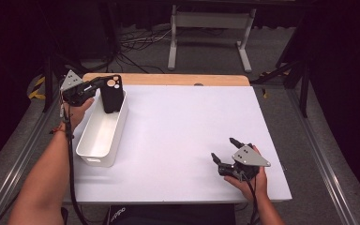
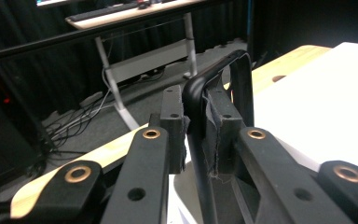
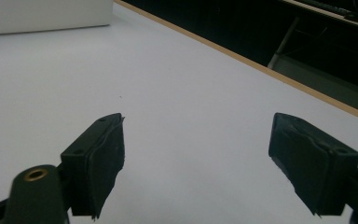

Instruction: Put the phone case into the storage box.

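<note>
left gripper [image 1: 104, 89] clamped on black phone case [image 1: 111, 95], upright over far end of white bin [image 1: 98, 140] at table's [image 1: 183, 131] far-left edge | right gripper [image 1: 224, 151] spread wide, near-right, near the edge | open tabletop between them

black phone case [image 1: 111, 93] — upright, far end of white bin [image 1: 96, 147] | clamped by left gripper [image 1: 95, 87]

Phone case [image 1: 111, 95] upright in bin [image 1: 98, 140], table [image 1: 183, 136] left.
</note>
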The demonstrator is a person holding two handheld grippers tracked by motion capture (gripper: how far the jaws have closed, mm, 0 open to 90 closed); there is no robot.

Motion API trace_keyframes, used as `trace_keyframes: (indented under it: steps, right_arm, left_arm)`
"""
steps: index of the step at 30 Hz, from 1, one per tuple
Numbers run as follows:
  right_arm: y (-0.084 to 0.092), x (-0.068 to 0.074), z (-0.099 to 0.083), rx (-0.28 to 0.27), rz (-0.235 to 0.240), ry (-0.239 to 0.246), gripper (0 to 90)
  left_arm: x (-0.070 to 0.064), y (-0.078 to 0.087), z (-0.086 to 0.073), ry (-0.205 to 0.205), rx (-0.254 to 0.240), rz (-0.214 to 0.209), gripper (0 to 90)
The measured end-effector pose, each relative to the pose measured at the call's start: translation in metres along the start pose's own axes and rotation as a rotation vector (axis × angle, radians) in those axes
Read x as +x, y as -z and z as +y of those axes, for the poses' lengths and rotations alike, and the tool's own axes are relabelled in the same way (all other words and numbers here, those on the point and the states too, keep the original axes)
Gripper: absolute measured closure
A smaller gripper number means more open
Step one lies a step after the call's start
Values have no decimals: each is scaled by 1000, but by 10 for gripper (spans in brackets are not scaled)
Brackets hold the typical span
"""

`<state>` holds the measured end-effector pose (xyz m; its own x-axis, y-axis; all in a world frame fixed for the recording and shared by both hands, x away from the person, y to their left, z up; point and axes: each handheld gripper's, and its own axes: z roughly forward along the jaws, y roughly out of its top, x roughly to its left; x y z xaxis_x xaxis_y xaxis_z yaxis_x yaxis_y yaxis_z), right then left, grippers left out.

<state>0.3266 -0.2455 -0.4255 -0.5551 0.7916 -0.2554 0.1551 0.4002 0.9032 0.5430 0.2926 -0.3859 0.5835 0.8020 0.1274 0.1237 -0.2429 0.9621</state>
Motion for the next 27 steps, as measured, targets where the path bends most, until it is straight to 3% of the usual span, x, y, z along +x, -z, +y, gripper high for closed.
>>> trace_keyframes:
  steps: [6, 9, 10, 17, 27]
  right_arm:
    - [0, 1, 0, 1, 7, 0, 194]
    - [-1, 1, 0, 4, 9, 5, 195]
    - [-1, 1, 0, 4, 14, 6, 195]
    - [1, 1, 2, 0, 13, 6, 197]
    - [2, 2, 3, -5, 19, 17, 197]
  left_arm:
    - [3, -1, -4, 14, 19, 17, 775]
    - [4, -3, -6, 20, 45, 19, 770]
    - [3, -6, -7, 5, 75, 26, 771]
    - [2, -10, -10, 31, 99, 45, 768]
    - [-1, -15, -13, 29, 138, 70, 739]
